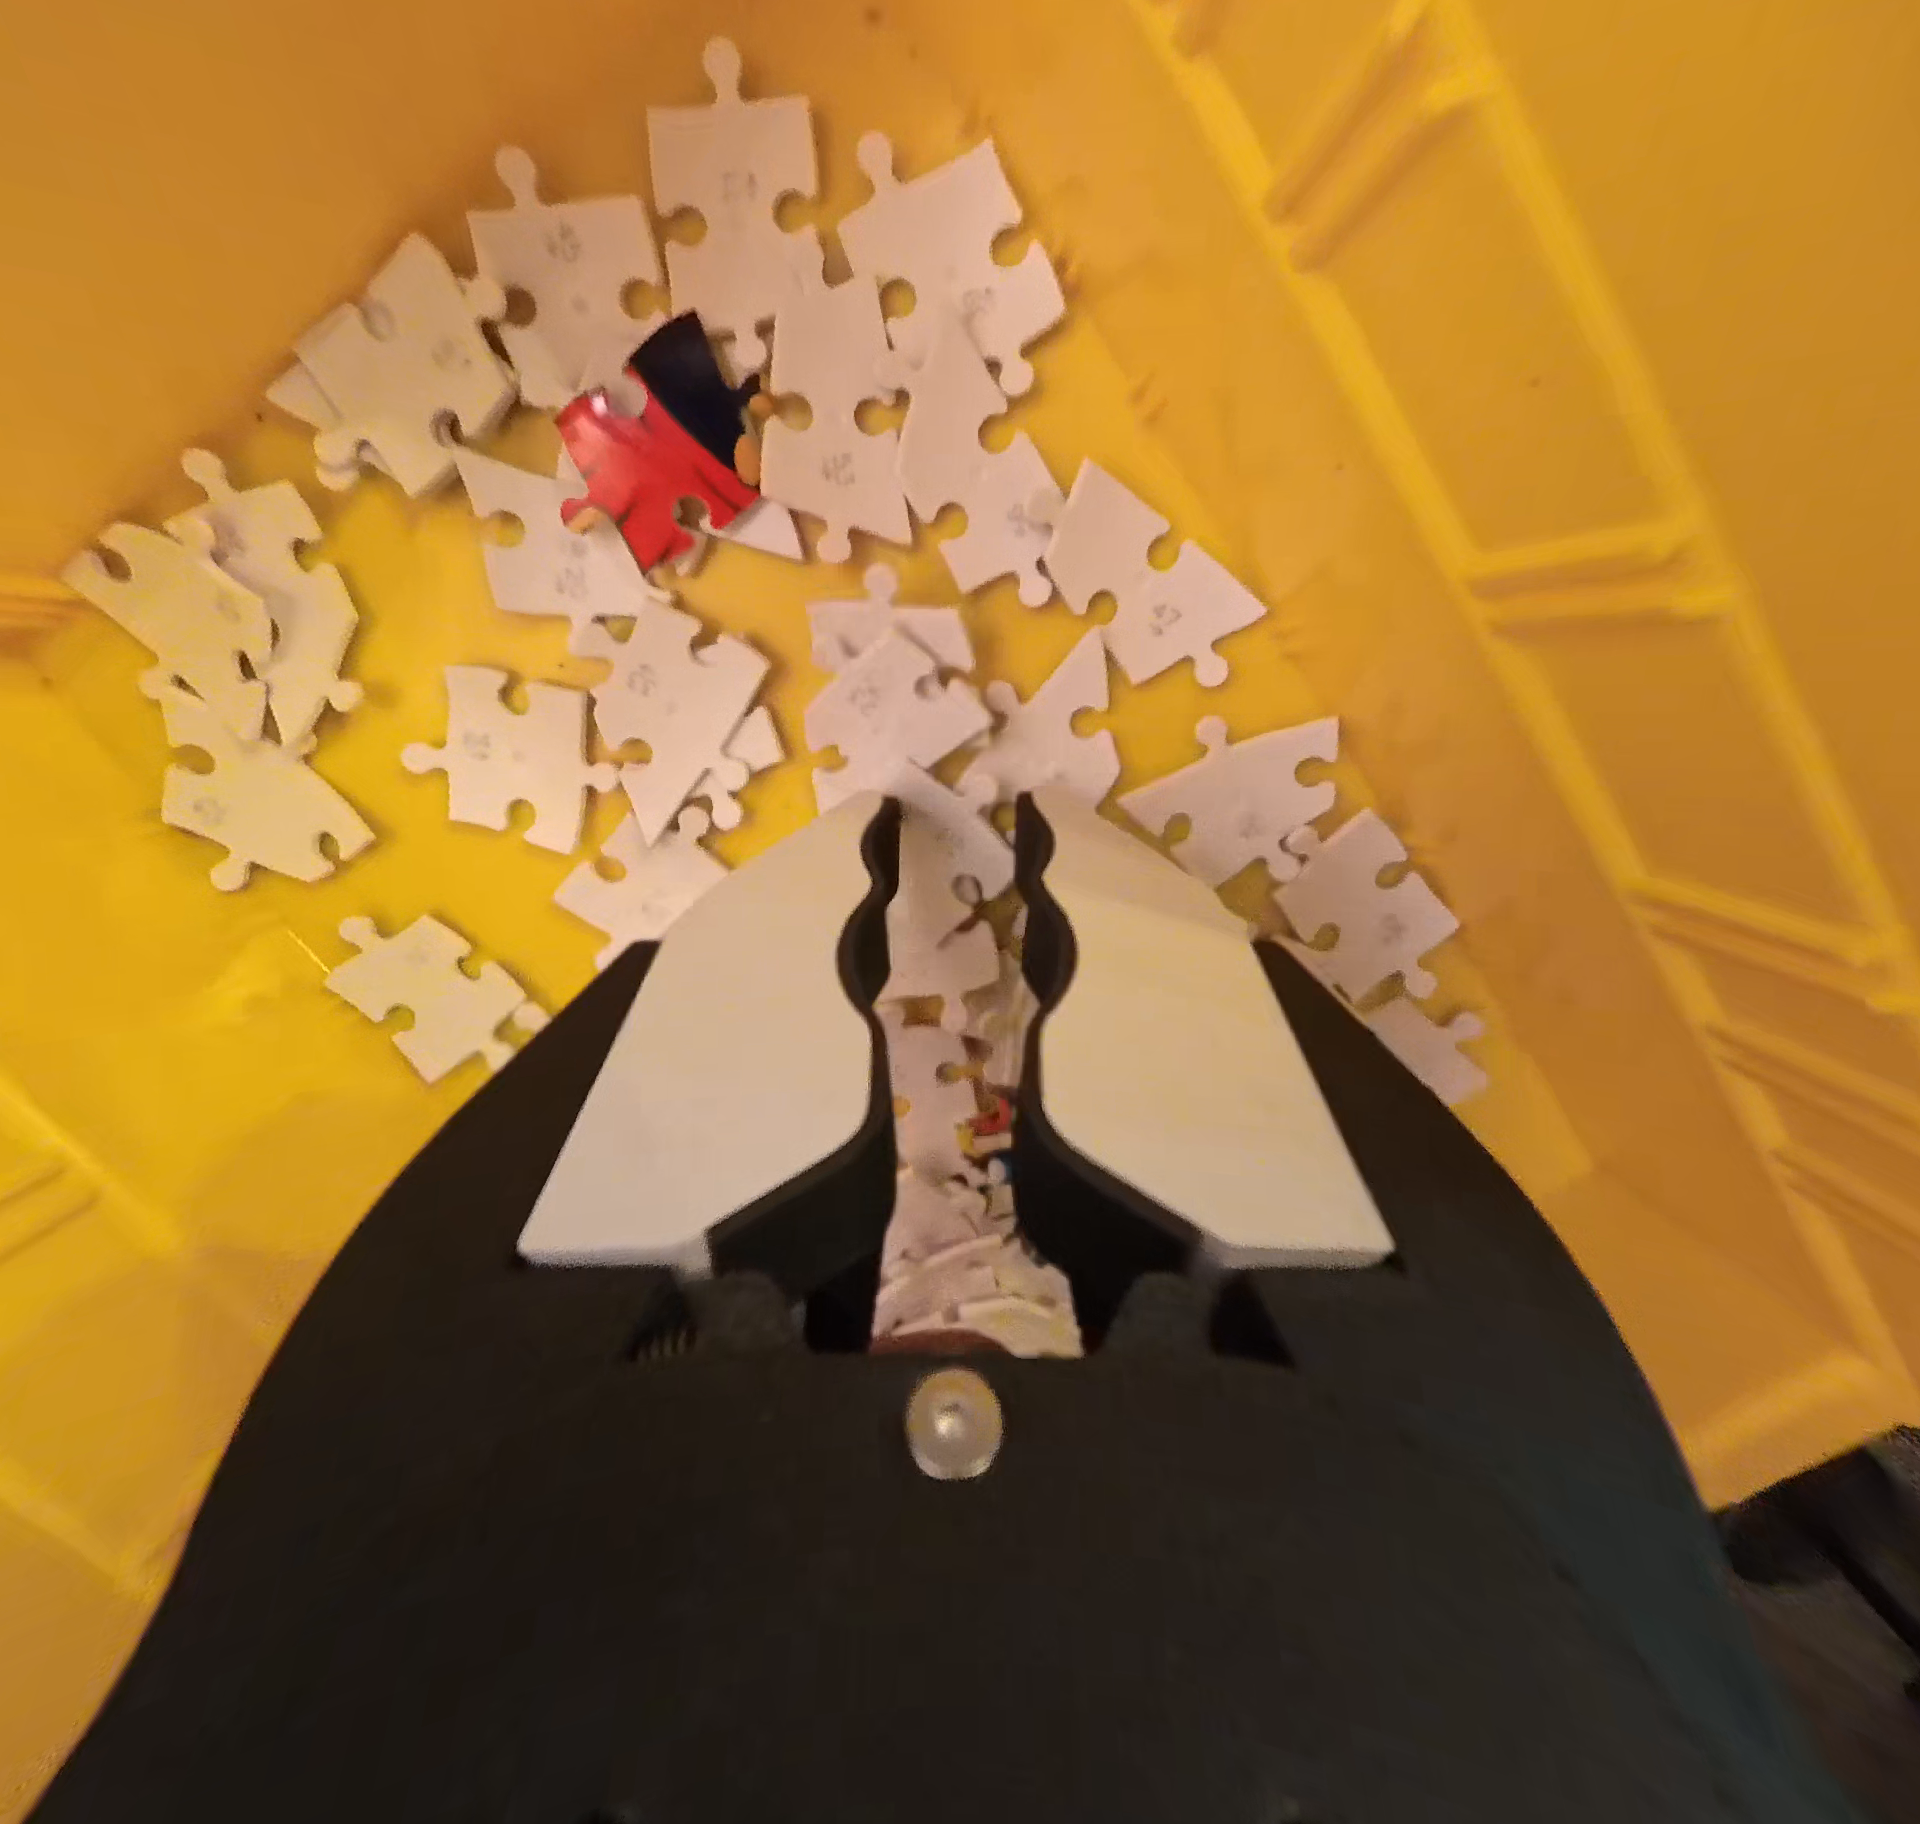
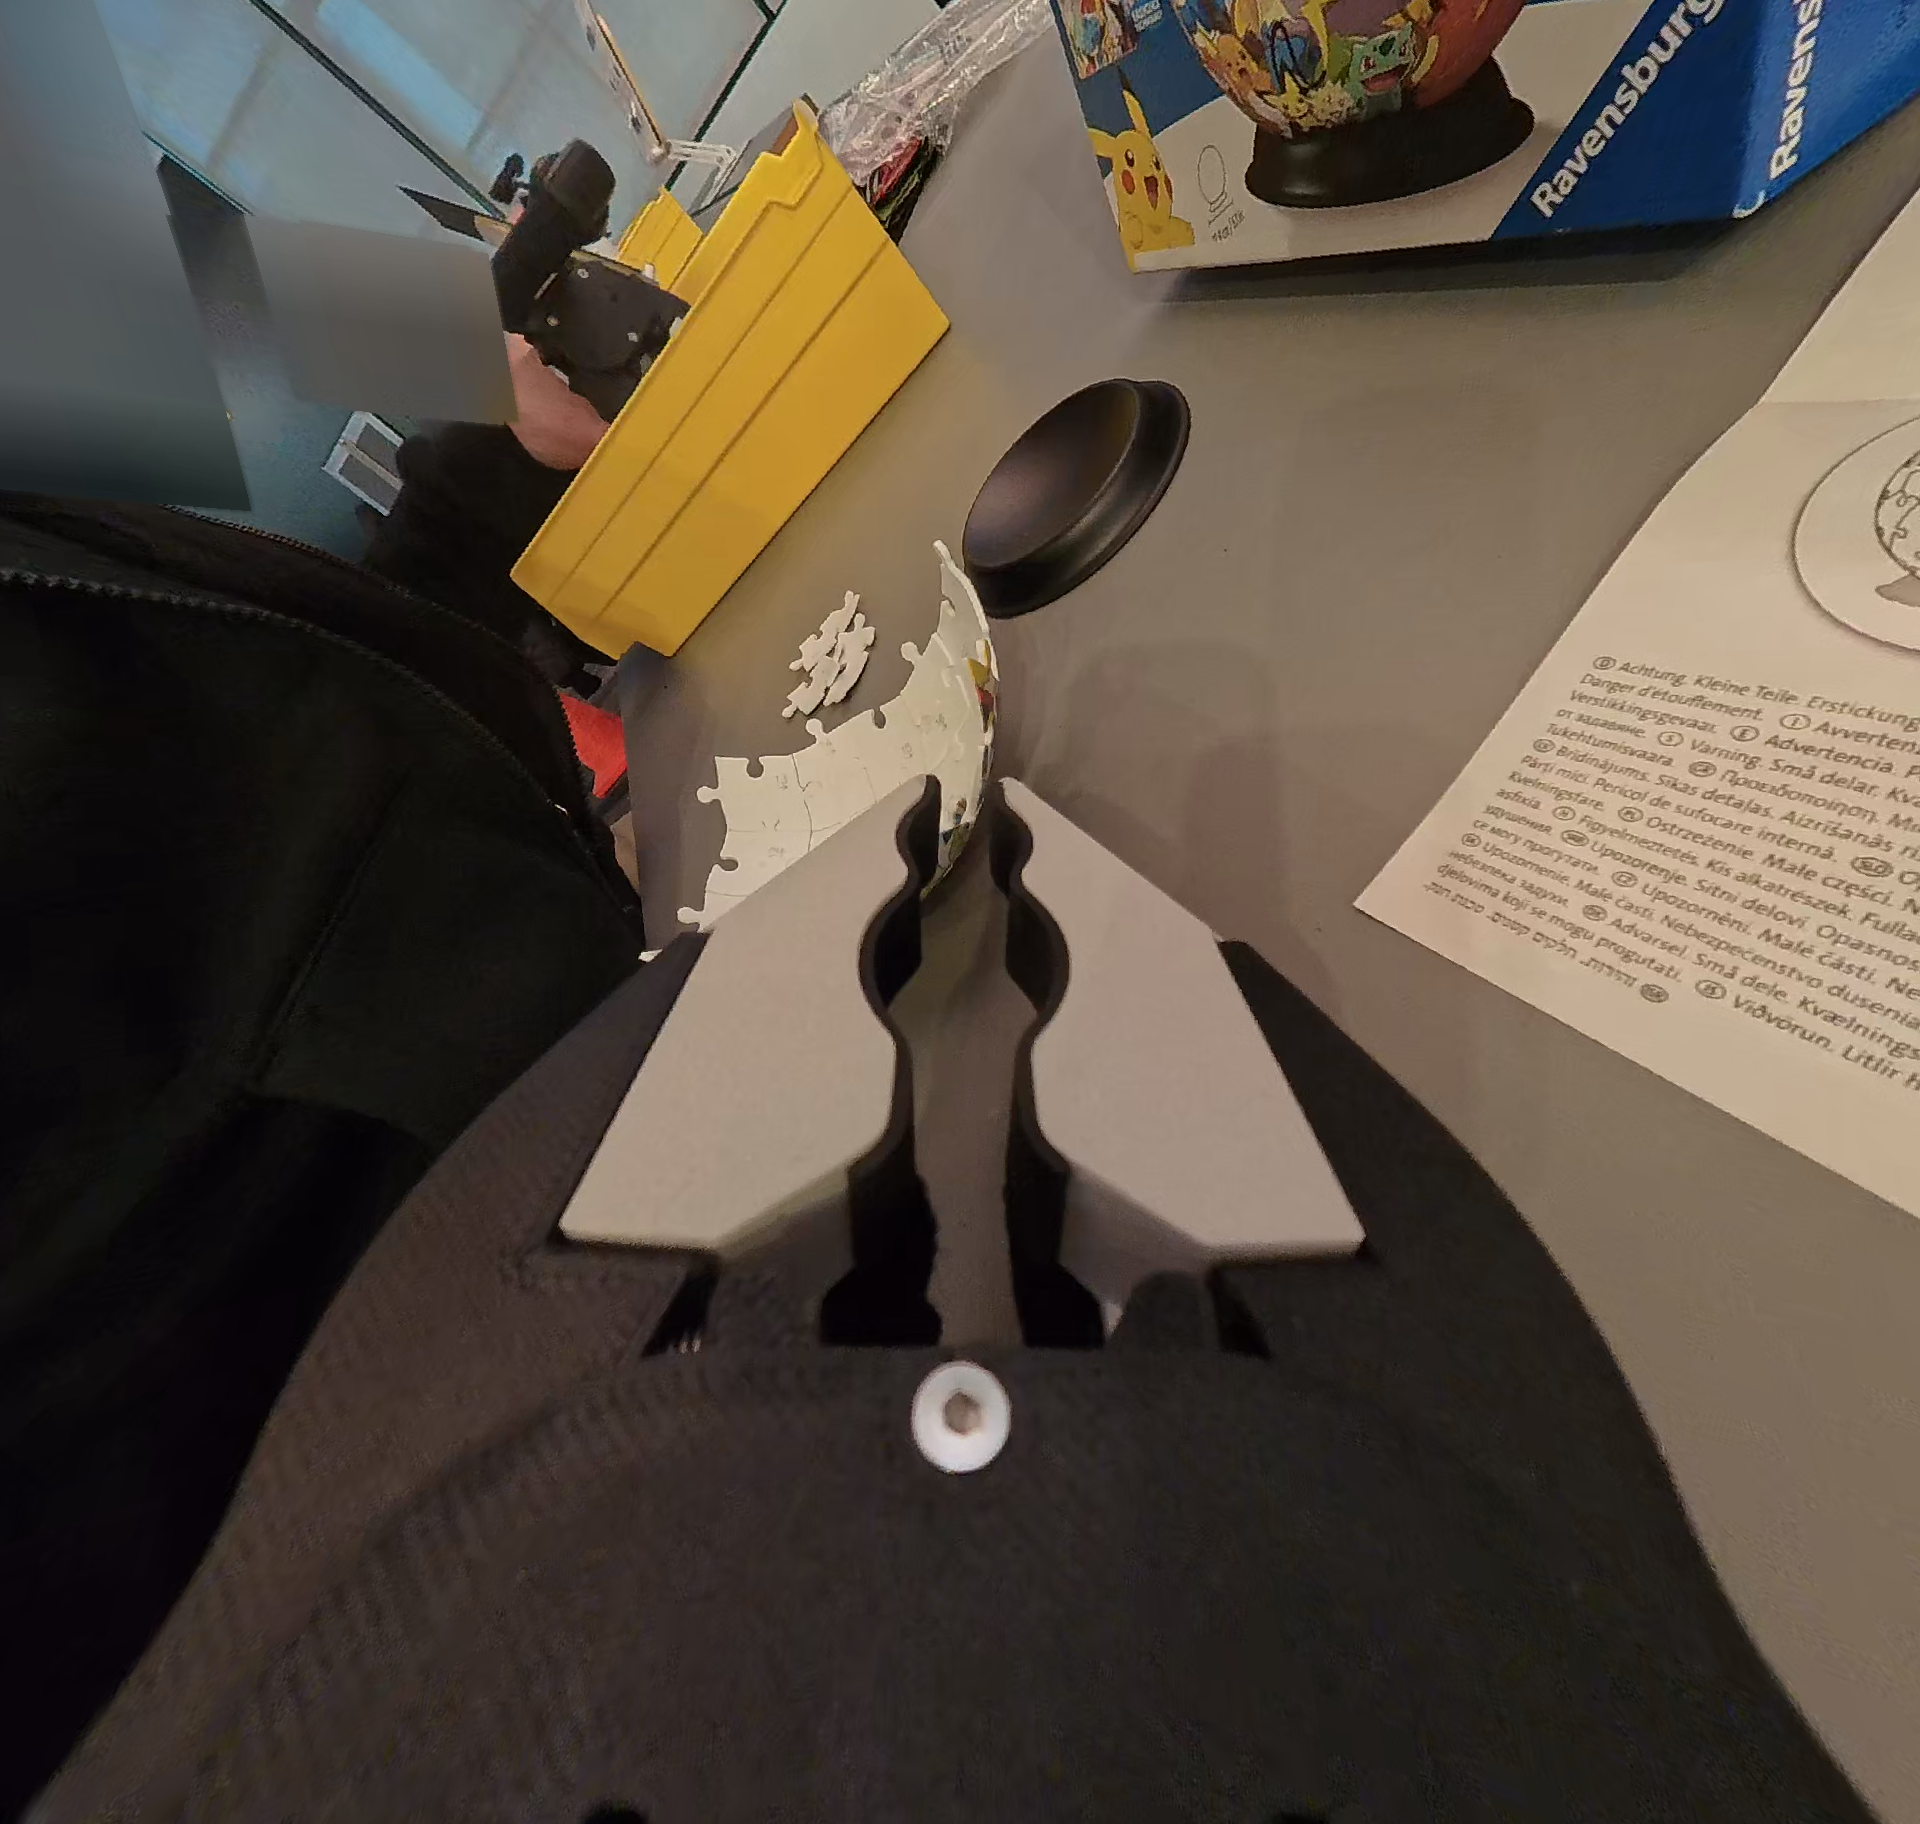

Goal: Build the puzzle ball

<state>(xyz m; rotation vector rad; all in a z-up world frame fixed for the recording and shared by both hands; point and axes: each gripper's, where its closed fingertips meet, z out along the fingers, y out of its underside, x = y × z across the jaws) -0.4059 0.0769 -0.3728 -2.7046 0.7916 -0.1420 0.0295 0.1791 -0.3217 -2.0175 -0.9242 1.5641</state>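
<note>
In the left wrist view, my left gripper (image 1: 956, 810) is inside the yellow bin (image 1: 1351, 424), low over a heap of white face-down puzzle pieces (image 1: 831, 403). Its jaws stand a little apart with loose pieces showing between them. One red and black piece (image 1: 655, 465) lies face up farther in. In the right wrist view, my right gripper (image 2: 966, 787) is closed on the rim of the partly built puzzle ball (image 2: 894, 746), one finger on its white inside and one on its coloured outside. The ball rests on the grey table (image 2: 1299, 735). The left gripper (image 2: 582, 299) also shows reaching into the bin (image 2: 748, 403).
A few joined white pieces (image 2: 831, 662) lie on the table beside the ball. The black round stand (image 2: 1081, 496) sits behind it. The blue puzzle box (image 2: 1455, 70) stands at the back right and a paper instruction sheet (image 2: 1662, 839) lies at right. A person's dark sleeve (image 2: 260, 839) fills the left. My hands' fingertips stand some 45 centimetres from each other.
</note>
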